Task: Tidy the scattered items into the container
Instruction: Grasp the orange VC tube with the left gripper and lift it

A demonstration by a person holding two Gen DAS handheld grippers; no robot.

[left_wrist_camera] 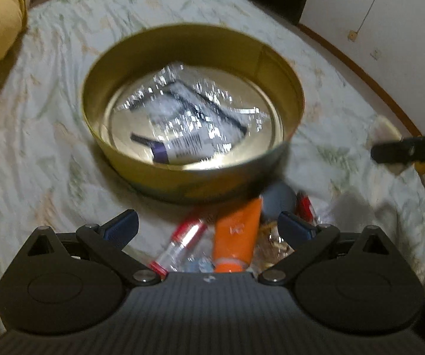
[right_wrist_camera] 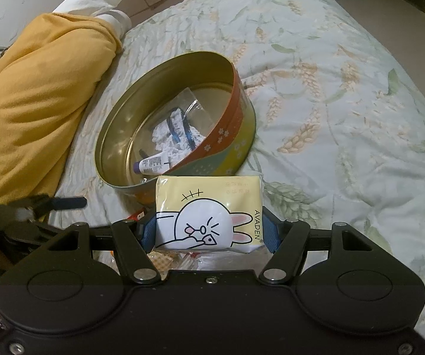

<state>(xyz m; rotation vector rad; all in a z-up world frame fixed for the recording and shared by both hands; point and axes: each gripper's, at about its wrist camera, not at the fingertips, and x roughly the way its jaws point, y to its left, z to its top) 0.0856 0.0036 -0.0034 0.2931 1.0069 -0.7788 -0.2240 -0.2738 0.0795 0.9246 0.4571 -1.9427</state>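
While my left gripper (left_wrist_camera: 208, 226) gapes over blurred tubes (left_wrist_camera: 236, 233), my right gripper (right_wrist_camera: 211, 230) clamps a packet (right_wrist_camera: 209, 213) hiding the tin's (right_wrist_camera: 123, 124) rim.

Right gripper (right_wrist_camera: 209, 227): blue pads clamped on both sides of a yellow tissue pack (right_wrist_camera: 209, 213) with a cartoon rabbit, marked AVADEN. Just beyond it, round tin (right_wrist_camera: 242, 136) on the bed (right_wrist_camera: 345, 88), holding a small white tube (right_wrist_camera: 153, 164) and a clear packet (right_wrist_camera: 179, 130). Mustard cushion (right_wrist_camera: 40, 94) left of the tin.
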